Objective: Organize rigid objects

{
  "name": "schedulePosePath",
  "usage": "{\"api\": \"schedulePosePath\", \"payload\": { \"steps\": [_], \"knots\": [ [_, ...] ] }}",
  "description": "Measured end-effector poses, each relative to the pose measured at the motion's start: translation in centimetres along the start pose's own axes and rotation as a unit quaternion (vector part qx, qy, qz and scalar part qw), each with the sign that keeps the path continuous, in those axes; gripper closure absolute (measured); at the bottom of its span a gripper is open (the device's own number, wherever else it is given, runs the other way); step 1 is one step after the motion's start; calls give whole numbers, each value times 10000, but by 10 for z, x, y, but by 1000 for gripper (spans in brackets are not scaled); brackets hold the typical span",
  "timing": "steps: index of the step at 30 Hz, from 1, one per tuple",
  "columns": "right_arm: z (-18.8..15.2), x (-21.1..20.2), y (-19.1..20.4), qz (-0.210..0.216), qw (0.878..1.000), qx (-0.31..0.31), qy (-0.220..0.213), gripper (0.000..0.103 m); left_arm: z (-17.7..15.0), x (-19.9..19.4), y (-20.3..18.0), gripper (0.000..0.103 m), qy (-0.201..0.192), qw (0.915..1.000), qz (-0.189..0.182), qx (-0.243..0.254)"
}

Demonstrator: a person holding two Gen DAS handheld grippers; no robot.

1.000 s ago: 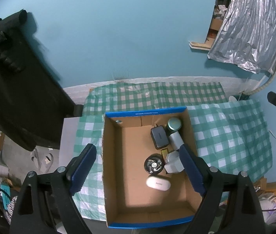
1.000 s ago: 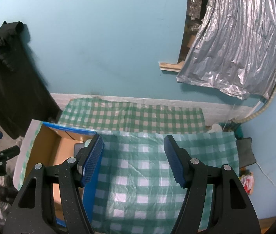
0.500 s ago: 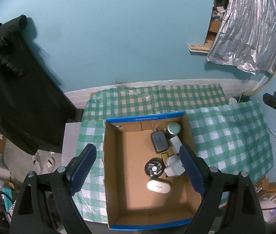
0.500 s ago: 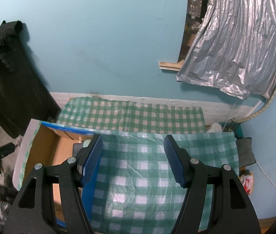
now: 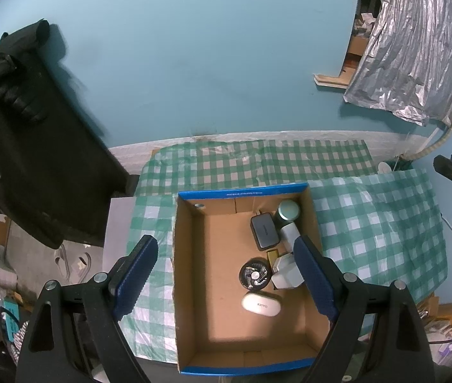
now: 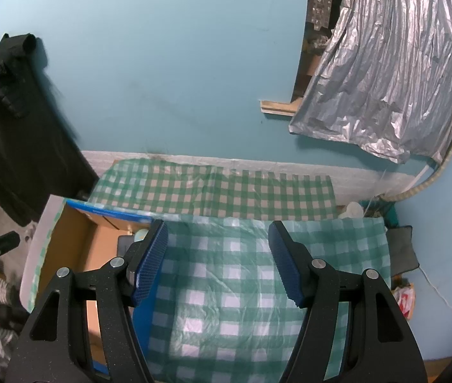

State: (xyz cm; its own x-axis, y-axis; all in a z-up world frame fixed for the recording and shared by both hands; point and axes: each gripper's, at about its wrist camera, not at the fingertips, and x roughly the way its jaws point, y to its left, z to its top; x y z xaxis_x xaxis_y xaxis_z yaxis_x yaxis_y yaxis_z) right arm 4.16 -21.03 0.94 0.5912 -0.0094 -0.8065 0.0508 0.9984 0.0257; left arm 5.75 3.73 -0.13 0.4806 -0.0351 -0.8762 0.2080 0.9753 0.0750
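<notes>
Cardboard is showing as the brown floor of an open box [image 5: 216, 287] with a blue rim, which is sitting on a green-and-white checked cloth [image 5: 376, 233] against a teal wall [image 5: 194, 63]. The left gripper [image 5: 226, 274] is hanging above the box with its blue-padded fingers [image 5: 134, 271] spread wide and gripping nothing, one finger over the cloth outside the box's left wall, the other over the box's right side. Inside the box, along its right half, several rigid items are lying close together: a white oval case [image 5: 261, 304] nearest the camera, a round black fan [image 5: 254, 277] just behind it, a white block-shaped item [image 5: 285, 271] beside the fan, a small yellow piece [image 5: 271, 256], a dark rectangular device [image 5: 264, 231], and a green cylinder [image 5: 288, 209] near the far right corner. The right gripper [image 6: 218, 260] is hovering over the bare checked cloth to the right of the box, its fingers parted to a middling gap and carrying nothing. A black garment [image 5: 18, 143] is hanging on the left, and a crinkled silver sheet [image 6: 385, 73] is hanging at the upper right.
</notes>
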Motion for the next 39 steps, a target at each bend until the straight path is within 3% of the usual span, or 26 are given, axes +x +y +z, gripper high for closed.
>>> {"api": "schedulePosePath", "payload": {
  "steps": [39],
  "knots": [
    [-6, -6, 3, -62, 9999, 73, 60, 37, -12, -9, 12, 15, -10, 9999, 84, -76]
  ]
}}
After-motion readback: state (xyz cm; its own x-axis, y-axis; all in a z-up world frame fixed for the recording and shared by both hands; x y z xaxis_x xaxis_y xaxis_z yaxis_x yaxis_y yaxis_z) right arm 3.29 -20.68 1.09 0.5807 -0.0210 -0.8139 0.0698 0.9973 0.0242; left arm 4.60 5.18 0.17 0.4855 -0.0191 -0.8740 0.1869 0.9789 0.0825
